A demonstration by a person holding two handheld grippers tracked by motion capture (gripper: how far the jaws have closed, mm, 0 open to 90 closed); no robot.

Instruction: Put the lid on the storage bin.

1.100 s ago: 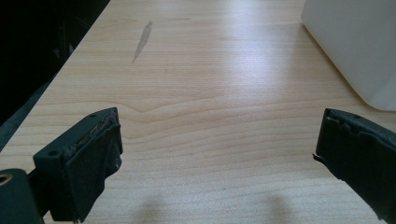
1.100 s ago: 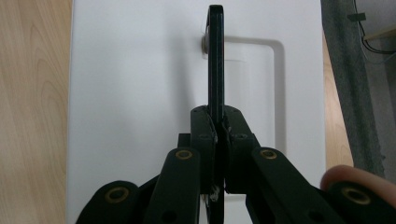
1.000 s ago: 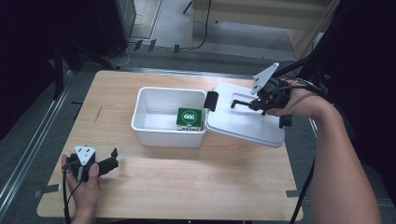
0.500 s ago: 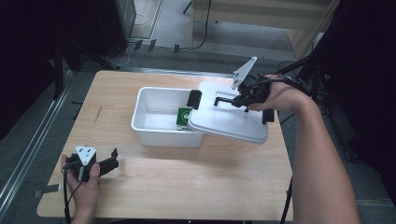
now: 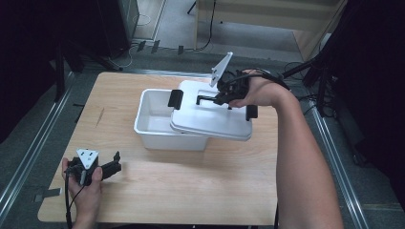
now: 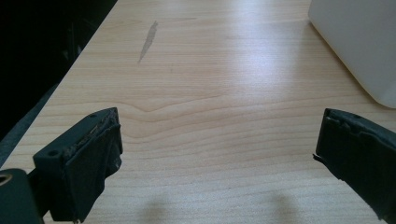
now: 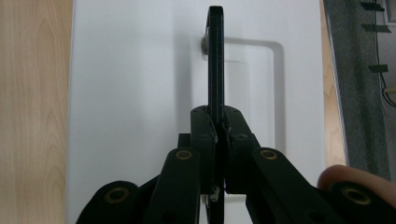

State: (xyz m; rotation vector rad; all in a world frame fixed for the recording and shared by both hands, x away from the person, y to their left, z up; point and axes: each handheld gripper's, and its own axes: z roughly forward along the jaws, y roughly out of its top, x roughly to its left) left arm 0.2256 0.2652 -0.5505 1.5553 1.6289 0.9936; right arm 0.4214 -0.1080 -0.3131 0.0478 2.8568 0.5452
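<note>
At the near left corner of the wooden table (image 5: 191, 181), the left gripper (image 5: 112, 164) is held low by a hand (image 5: 83, 183), and its jaws are spread wide with nothing between them; in the left gripper view only bare wood is seen between the two black pads, with a corner of the white bin (image 6: 359, 42) at the upper right. Farther back, near the middle of the table, the white bin (image 5: 157, 121) is found, its long axis running left to right across the table. The white lid (image 5: 210, 119) is held over the bin's right part, covering that end and overhanging past it to the right, with the left part of the bin left open. The lid's long axis is laid roughly parallel to the bin's, and a slight tilt is seen. The lid's black handle (image 7: 215, 56) is pinched by the right gripper (image 7: 218, 128), whose jaws are pressed tight on it.
</note>
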